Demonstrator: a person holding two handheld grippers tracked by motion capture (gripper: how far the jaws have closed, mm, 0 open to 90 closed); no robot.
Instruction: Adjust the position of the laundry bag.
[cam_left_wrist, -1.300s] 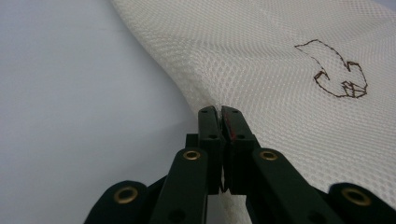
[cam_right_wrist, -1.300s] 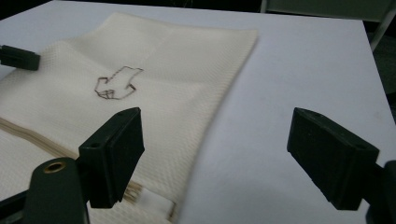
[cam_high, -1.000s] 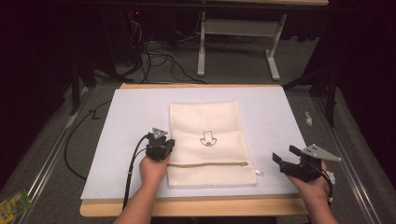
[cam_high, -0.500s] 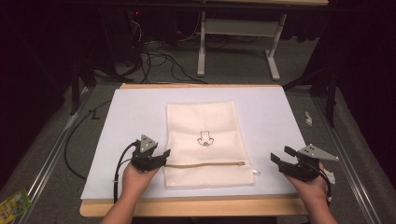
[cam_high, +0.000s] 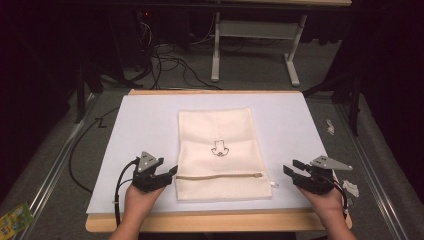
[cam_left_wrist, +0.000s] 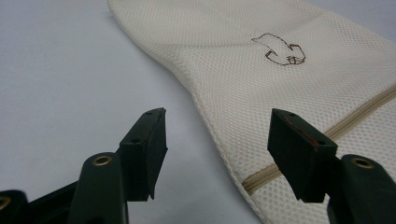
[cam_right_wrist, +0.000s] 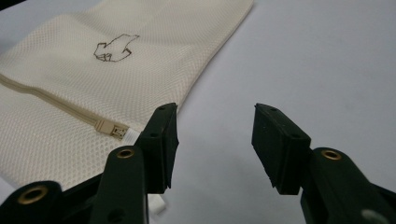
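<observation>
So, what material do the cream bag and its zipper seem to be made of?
The cream mesh bag looks like soft, matte synthetic net fabric: a fine grid of small holes covers it. Its zipper seems to have tan woven tape; the slider looks like matching plastic or coated metal, which I cannot tell.

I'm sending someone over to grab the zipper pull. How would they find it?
On the white sheet covering the table lies a cream mesh bag. A tan zipper crosses its near end; the zipper pull is the small white tab past the zipper's right end, nearest the right hand-held gripper.
</observation>
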